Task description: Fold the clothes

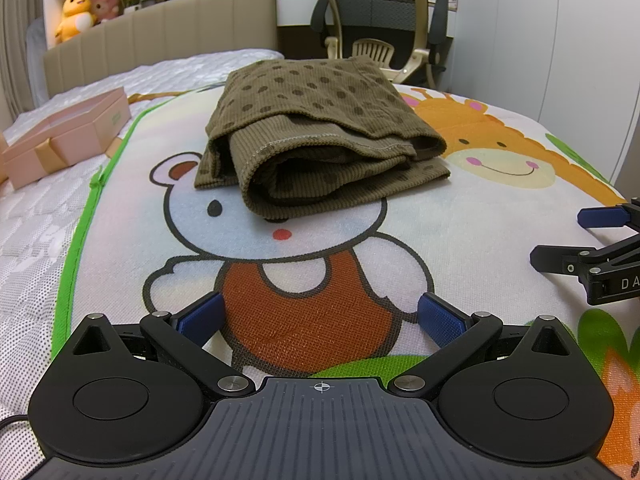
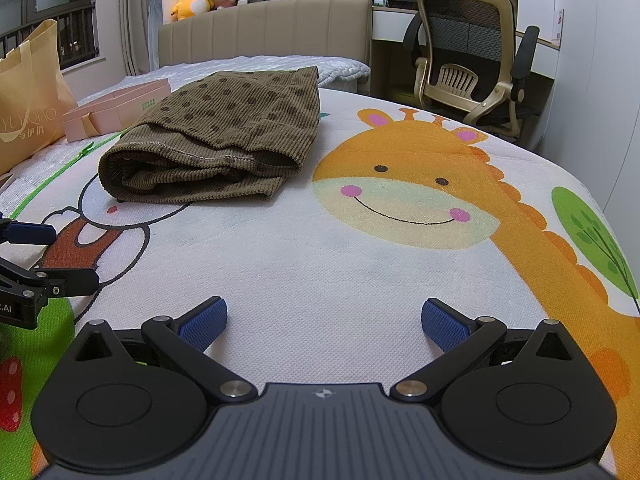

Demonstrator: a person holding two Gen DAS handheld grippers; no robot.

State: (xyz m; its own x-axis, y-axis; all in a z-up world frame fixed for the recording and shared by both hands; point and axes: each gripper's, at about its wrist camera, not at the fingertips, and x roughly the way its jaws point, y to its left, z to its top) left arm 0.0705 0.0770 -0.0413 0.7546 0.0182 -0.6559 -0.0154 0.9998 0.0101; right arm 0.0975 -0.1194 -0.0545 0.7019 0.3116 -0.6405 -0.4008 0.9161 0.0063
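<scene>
My left gripper (image 1: pixel 320 318) and right gripper (image 2: pixel 324 320) both spread wide, empty; folded brown dotted garment (image 1: pixel 316 136) ahead, hemmed edge facing me, bare cartoon mat (image 2: pixel 320 248) between

the tan tote bag (image 2: pixel 28 92) reads "yuyuqiao"; the left hand-held gripper (image 2: pixel 24 256) shows ".ai".

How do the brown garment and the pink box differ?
The brown garment is soft dotted corduroy, folded on the cartoon mat; the pink box is rigid, plain, ribboned, off the mat on the white mattress. Both lie untouched; neither claw holds anything.
</scene>
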